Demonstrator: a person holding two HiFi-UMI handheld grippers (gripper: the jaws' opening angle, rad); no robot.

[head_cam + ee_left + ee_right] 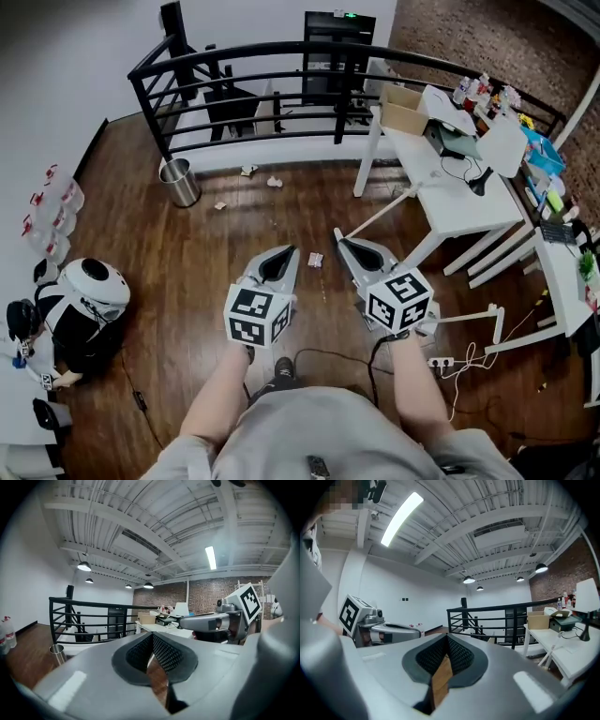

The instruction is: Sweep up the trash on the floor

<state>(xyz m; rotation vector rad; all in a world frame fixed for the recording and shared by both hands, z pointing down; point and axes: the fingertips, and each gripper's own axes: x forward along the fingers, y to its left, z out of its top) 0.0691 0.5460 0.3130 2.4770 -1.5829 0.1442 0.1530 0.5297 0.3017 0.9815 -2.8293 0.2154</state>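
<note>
**Claws**
- The left claw [287, 257] is closed. Its pads meet at the tip and nothing sits between them.
- The right claw [349, 251] is closed and likewise empty.
- Both claws are held side by side, near each other but apart. They point ahead over the wooden floor [187, 281] toward the black railing [272, 84].

**Trash**
- One scrap [316, 260] lies on the floor. In the head view it appears between the two claw tips, touching neither.
- A second scrap [275, 181] and a third scrap [248, 171] lie near the far edge of the floor, just in front of the railing.
- A fourth scrap [220, 205] lies on the floor just beside the bin [178, 182], on the bin's right.

**Surroundings**
- The bin is metal and stands upright near the far left corner of the floor, close to the railing's corner post.
- A white tabletop [459, 202] stands along the right edge of the floor.
- A cardboard box [403, 111] rests on the tabletop's far corner.
- Cables [459, 361] lie on the floor under the tabletop's near end.
</note>
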